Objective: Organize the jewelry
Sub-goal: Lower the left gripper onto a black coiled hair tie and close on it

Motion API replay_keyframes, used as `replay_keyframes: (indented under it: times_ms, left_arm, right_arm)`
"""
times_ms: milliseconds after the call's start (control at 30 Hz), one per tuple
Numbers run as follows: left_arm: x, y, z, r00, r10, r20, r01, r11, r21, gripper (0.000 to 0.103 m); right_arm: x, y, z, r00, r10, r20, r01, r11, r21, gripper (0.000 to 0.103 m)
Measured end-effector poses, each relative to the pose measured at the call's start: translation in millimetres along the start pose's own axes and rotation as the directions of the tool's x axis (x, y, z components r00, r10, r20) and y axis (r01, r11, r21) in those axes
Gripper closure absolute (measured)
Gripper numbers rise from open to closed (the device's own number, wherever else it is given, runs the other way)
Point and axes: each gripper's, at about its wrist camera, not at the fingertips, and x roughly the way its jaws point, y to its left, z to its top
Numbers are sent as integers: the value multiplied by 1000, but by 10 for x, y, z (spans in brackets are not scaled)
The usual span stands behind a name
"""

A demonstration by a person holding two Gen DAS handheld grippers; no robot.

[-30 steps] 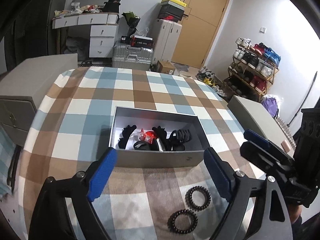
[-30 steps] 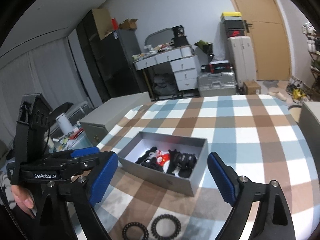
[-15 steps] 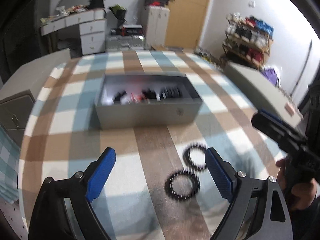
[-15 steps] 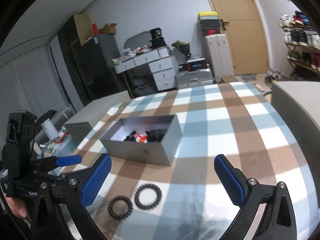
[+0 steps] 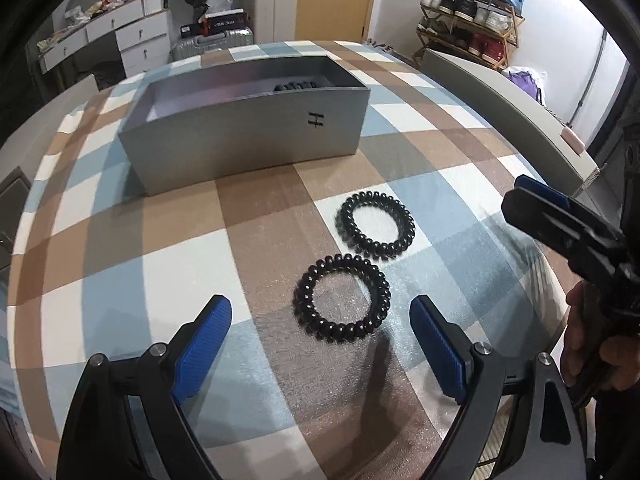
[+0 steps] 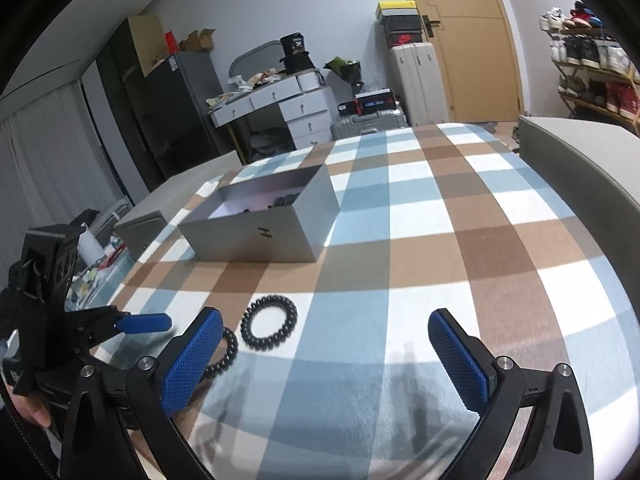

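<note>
Two black spiral hair ties lie on the checked tablecloth in front of an open grey box (image 5: 248, 136). The near tie (image 5: 342, 299) lies just ahead of my open, empty left gripper (image 5: 320, 344), between its blue pads. The far tie (image 5: 375, 224) lies beside it, toward the box. In the right wrist view the far tie (image 6: 270, 322) lies left of centre and the near tie (image 6: 224, 354) is partly hidden behind my left pad (image 6: 192, 360). My right gripper (image 6: 326, 360) is open and empty, low over the cloth. The box (image 6: 264, 226) holds dark items.
A grey box lid (image 5: 508, 100) lies at the table's right edge. The left gripper (image 6: 80, 328) shows at the left of the right wrist view. Behind the table stand white drawers (image 6: 292, 108), suitcases (image 6: 416, 80) and a shoe rack (image 5: 472, 12).
Both grippers have come down toward the cloth and closer to the hair ties. The left gripper now has the near tie just ahead of its pads. Both stay open.
</note>
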Motion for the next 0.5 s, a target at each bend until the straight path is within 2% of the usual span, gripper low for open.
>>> replay_keyframes:
  times_ms: [167, 333, 367, 433, 500]
  left_arm:
    - [59, -20, -16, 999, -30, -18, 30, 999, 13, 15]
    - [79, -95, -34, 1000, 2, -8, -1, 997, 74, 16]
    - [83, -90, -33, 1000, 6, -6, -5, 997, 78, 18]
    - [75, -80, -18, 1000, 25, 4, -25, 997, 78, 32]
    - [59, -47, 12, 1000, 21, 7, -22, 998, 64, 52]
  right_arm:
    - [22, -5, -30, 1000, -4, -13, 4, 1000, -1, 0]
    - [24, -6, -32, 1000, -4, -18, 4, 1000, 3, 0]
    - [27, -8, -36, 1000, -4, -22, 4, 1000, 6, 0]
    - [26, -11, -44, 1000, -4, -22, 4, 1000, 6, 0]
    - [26, -16, -47, 1000, -7, -21, 7, 1000, 9, 0]
